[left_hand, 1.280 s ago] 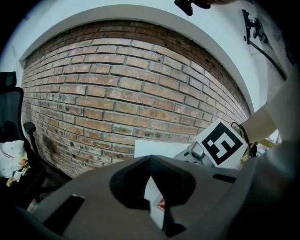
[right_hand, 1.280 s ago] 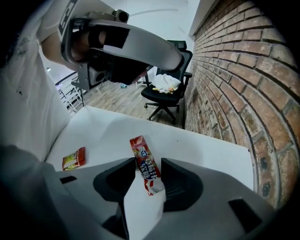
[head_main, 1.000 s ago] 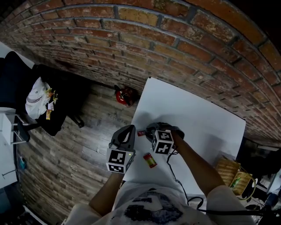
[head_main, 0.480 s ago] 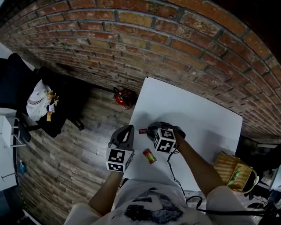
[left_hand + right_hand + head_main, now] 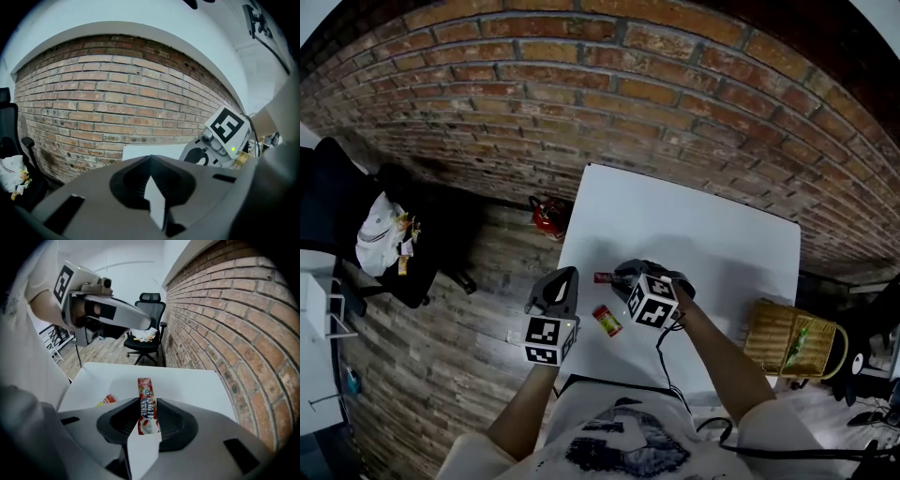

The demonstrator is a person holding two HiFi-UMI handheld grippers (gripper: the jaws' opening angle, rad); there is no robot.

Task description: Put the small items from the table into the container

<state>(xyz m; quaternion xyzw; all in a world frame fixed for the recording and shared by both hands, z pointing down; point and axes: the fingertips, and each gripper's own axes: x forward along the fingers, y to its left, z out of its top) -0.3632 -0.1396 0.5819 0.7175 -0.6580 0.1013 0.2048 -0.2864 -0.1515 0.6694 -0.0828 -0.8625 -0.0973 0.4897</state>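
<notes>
My right gripper (image 5: pixel 620 276) (image 5: pixel 148 414) is shut on a slim red candy stick (image 5: pixel 146 392), which pokes out past the jaws toward the table's left edge (image 5: pixel 603 277). It hangs a little above the white table (image 5: pixel 694 225). A small red and yellow packet (image 5: pixel 607 320) (image 5: pixel 107 399) lies on the table near the front left. My left gripper (image 5: pixel 566 275) (image 5: pixel 151 159) hovers off the table's left edge, jaws together with nothing in them. A woven basket (image 5: pixel 787 339) stands beside the table's right side.
A brick wall (image 5: pixel 609 94) runs behind the table. On the wooden floor stand a black office chair (image 5: pixel 389 225) with cloth on it and a red object (image 5: pixel 546 214) near the wall. A black cable (image 5: pixel 675 384) trails from my right gripper.
Both grippers have risen a little, the right one carrying the candy stick up. The view has shifted so the basket shows more fully. The packet has stayed on the table.
</notes>
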